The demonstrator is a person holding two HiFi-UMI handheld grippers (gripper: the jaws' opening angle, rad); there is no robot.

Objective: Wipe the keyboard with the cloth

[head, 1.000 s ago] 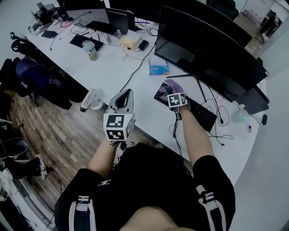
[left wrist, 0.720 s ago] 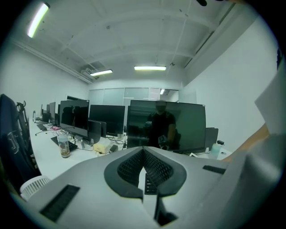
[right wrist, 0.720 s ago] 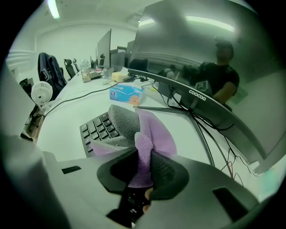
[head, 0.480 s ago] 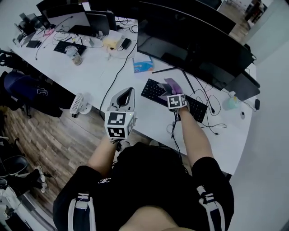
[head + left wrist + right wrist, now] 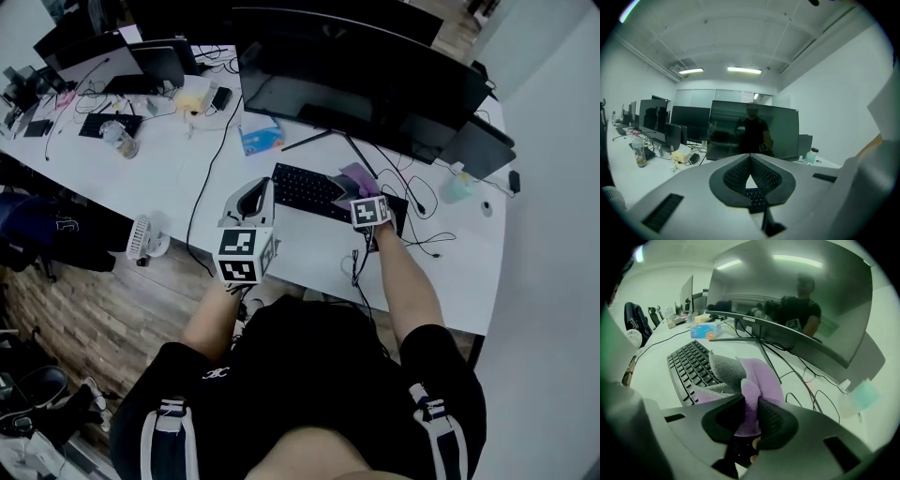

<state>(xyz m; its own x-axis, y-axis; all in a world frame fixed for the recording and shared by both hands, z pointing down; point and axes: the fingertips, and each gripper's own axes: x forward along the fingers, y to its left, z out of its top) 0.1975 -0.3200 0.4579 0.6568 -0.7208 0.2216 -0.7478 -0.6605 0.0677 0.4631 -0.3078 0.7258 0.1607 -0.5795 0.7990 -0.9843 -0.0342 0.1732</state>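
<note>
A black keyboard point(image 5: 305, 190) lies on the white desk point(image 5: 309, 253) in front of a big monitor. My right gripper point(image 5: 362, 190) is over the keyboard's right part, shut on a purple and grey cloth point(image 5: 354, 176). In the right gripper view the cloth point(image 5: 752, 378) bunches out of the jaws and droops onto the keys of the keyboard point(image 5: 689, 364). My left gripper point(image 5: 264, 190) hangs at the desk's near edge, left of the keyboard. Its jaws are shut with nothing in them point(image 5: 750, 158).
A wide dark monitor point(image 5: 366, 80) stands behind the keyboard on thin legs. Cables point(image 5: 417, 234) trail to its right, near a pale green bottle point(image 5: 457, 185). A blue box point(image 5: 260, 137) lies at the back left. A small white fan point(image 5: 141, 236) stands below the desk's edge.
The right gripper with the cloth has slid rightward along the keyboard, from its left part to its right part. The head view has shifted. The left gripper stays shut and held in place.
</note>
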